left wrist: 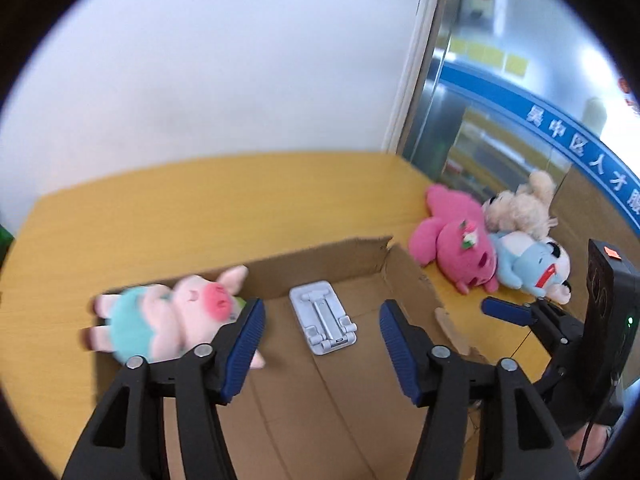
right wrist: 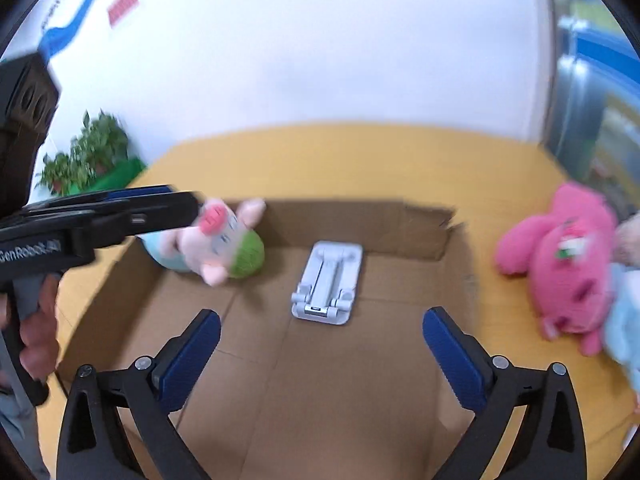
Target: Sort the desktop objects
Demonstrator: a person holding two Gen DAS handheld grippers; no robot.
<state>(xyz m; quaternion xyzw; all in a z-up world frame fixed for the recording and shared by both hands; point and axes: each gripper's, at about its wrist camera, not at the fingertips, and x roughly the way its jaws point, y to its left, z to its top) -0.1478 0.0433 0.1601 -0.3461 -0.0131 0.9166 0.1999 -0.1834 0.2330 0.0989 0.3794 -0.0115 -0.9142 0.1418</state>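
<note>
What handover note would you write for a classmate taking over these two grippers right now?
Left gripper: jaws open, nothing between them.
Right gripper: jaws open, empty.
In the brown cardboard box: pink pig plush in teal outfit and white folding phone stand.
Left on the yellow table: pink plush toy, cream plush dog, light-blue plush.

In the right wrist view, the blue toy (right wrist: 624,332) at 3 o'clock is cut off by the edge, and the pig toy (right wrist: 216,240) at 10 o'clock is smeared with blur. In the left wrist view, the left finger hides part of the pig's side
</note>
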